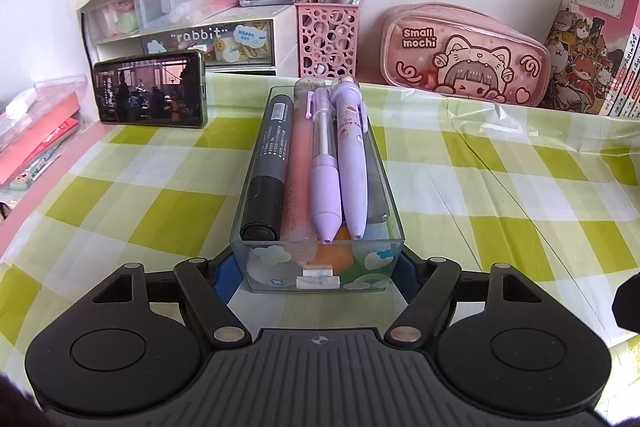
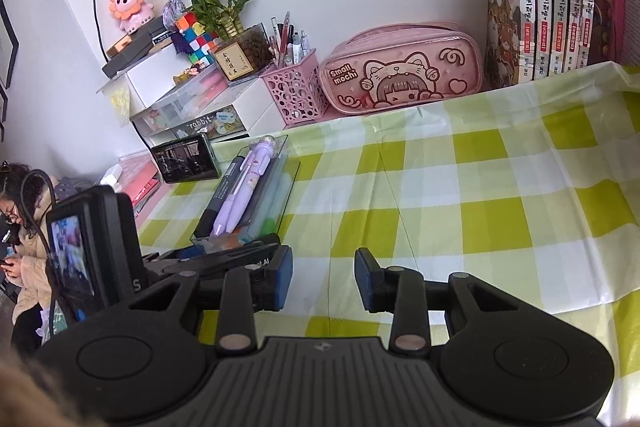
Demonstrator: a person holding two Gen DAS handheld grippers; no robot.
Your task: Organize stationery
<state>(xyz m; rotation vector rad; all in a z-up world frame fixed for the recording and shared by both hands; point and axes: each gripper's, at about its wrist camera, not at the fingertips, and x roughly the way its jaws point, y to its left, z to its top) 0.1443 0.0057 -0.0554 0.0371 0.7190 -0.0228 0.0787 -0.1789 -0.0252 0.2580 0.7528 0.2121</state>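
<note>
A clear rectangular pen box (image 1: 280, 269) stands lengthwise on the green-checked tablecloth (image 1: 500, 195). In it lie a black marker (image 1: 272, 163), a pink highlighter (image 1: 298, 167) and two purple pens (image 1: 338, 163) on top of other items. My left gripper (image 1: 316, 269) is shut on the box's near end, a blue pad against each side wall. The right wrist view shows the same box (image 2: 290, 179) at left, with the left gripper (image 2: 236, 253) on it. My right gripper (image 2: 324, 279) is open over bare cloth to the right of the box, with nothing between its pads.
Along the back wall are a pink perforated pen holder (image 1: 328, 39), a pink "Small mochi" pencil case (image 1: 464, 55), books (image 1: 596, 47) and a drawer unit (image 1: 180, 27). A phone (image 1: 150, 89) leans at back left. A seated person (image 2: 24, 227) is at far left.
</note>
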